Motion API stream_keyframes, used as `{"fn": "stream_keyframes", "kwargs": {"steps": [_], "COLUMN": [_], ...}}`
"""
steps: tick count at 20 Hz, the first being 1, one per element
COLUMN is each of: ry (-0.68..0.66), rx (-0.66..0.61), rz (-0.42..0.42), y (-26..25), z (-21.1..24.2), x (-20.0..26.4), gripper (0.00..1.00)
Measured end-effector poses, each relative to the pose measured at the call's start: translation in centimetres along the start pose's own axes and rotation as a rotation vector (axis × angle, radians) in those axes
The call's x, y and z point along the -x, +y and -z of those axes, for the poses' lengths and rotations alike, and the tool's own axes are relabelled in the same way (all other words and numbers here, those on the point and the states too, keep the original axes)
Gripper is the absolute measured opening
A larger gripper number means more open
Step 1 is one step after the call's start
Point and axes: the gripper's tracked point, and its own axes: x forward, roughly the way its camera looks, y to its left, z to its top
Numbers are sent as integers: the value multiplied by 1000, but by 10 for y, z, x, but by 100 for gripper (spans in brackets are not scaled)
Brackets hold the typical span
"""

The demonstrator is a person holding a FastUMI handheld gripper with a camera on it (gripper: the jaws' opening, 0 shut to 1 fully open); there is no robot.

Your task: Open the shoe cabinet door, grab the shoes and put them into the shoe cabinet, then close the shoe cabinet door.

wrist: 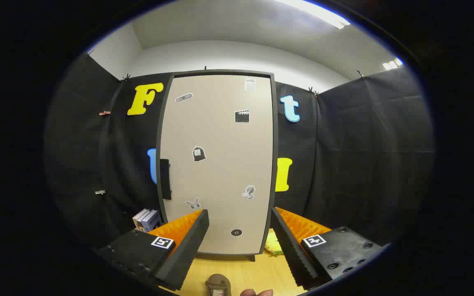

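The shoe cabinet (218, 164) stands upright ahead of me, its beige door shut inside a dark frame. Several small stickers dot the door. A dark handle (165, 179) sits on the door's left edge at mid height. My gripper (240, 220) is open, its fingers spread wide in front of the door's lower part with nothing between them. Close below the fingers, on the wooden floor, the toe of a brown shoe (218, 284) pokes into sight. A fingertip (257, 292) shows beside it.
A few books (146, 220) stand against the black cloth wall left of the cabinet's foot. Something yellow-green (273, 246) lies on the floor at the cabinet's right bottom corner. The wooden floor (257, 271) runs from the cabinet to me.
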Motion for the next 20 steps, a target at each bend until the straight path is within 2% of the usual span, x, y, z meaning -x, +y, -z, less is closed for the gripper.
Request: {"fn": "stream_keyframes", "kwargs": {"steps": [15,20], "ry": [11,15], "rx": [-11,-40], "rz": [12,-20], "y": [-5,15], "z": [4,2], "x": [1,-10], "gripper": [98,98]}}
